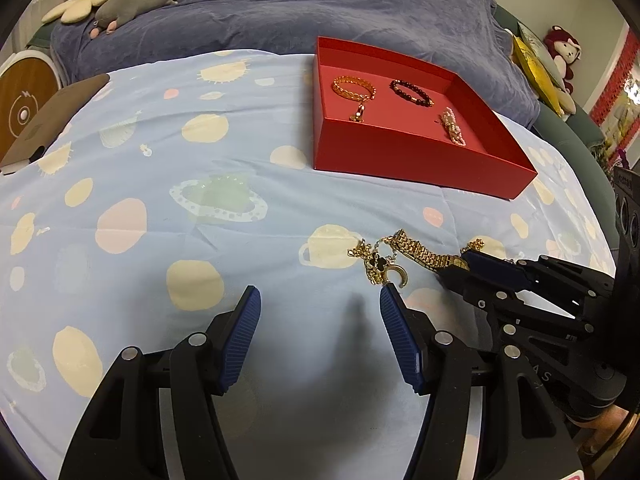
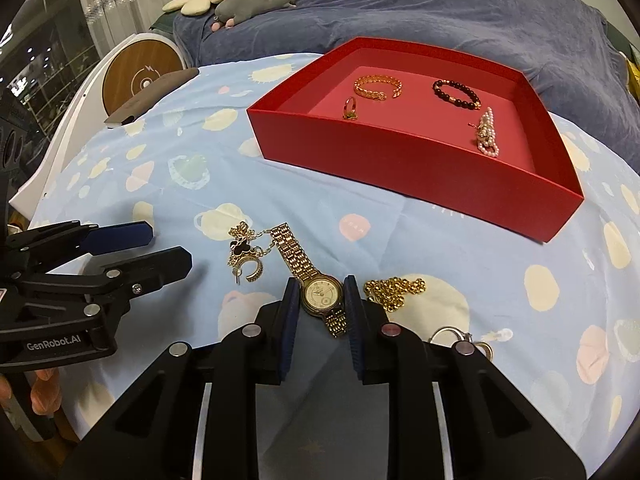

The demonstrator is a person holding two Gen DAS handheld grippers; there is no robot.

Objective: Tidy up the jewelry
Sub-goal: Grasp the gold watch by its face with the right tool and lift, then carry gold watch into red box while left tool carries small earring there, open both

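The right gripper [image 2: 320,292] has its pads on either side of the watch [image 2: 322,295], closed onto the round case; the pads look to be touching its edges, so I judge it gripped. The watch lies on the bed sheet [image 2: 440,248], its band running away from the gripper toward the upper left and back under it, so the jaws cross the band's long axis at the dial. The red tray [image 2: 400,168] sits farther out and slightly right, holding a gold bracelet [image 2: 376,88], a bead bracelet [image 2: 456,94], a ring [image 2: 350,109] and a pearl piece [image 2: 488,132]. The left gripper [image 1: 320,300] hangs open and empty, near a tangle of charms [image 2: 244,252]. The right hand is plainly the nearer one for the watch; the lift goes up and forward over the tray's near wall.
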